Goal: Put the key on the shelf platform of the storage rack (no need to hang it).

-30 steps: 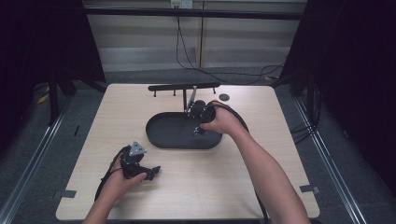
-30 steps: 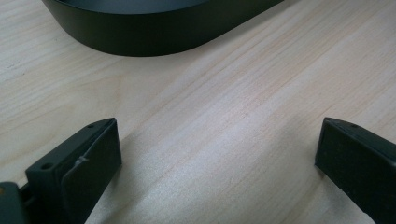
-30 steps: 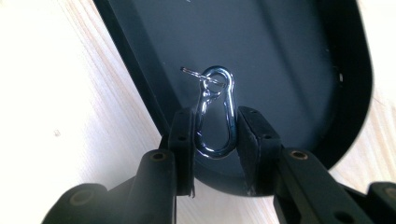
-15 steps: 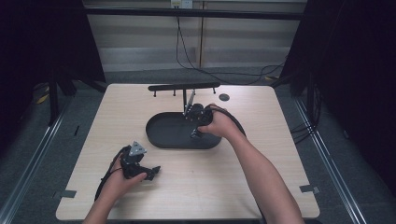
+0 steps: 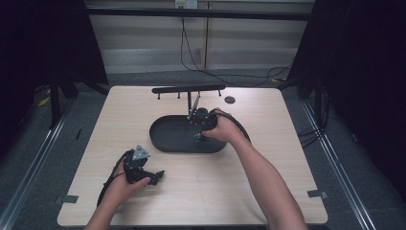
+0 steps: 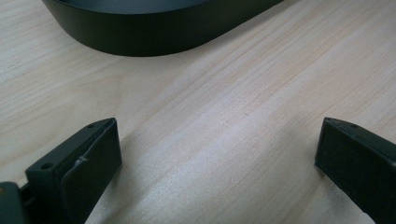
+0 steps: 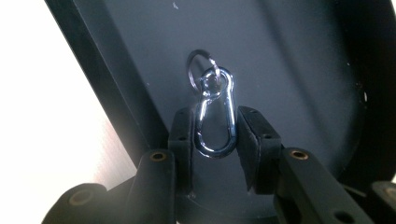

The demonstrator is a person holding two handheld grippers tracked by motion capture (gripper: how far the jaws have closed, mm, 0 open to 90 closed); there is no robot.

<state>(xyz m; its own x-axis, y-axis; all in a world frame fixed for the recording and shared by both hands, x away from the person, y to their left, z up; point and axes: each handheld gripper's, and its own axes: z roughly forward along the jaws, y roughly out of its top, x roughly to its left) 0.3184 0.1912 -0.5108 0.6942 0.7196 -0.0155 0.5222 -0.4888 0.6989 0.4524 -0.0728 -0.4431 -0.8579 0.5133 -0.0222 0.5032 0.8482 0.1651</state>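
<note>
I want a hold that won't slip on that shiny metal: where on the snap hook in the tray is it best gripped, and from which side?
Grip the snap hook across its two long, straight sides near the rounded bottom end, as the right gripper does now, coming from the end opposite the ring. It lies flat in the black tray, and those parallel sides probably seat best on flat pads.

A: What is hidden in the high view?
B: The right hand [image 5: 224, 128] covers most of the right tool [image 5: 200, 125], so its jaws cannot be read there. The clip [image 7: 214, 112] is too small to make out.
A: And the tray [image 6: 140, 28]?
B: In the left tool view the top edge cuts it off. In the right tool view the surface [image 7: 42, 116] is blown out white, perhaps from glare.
</note>
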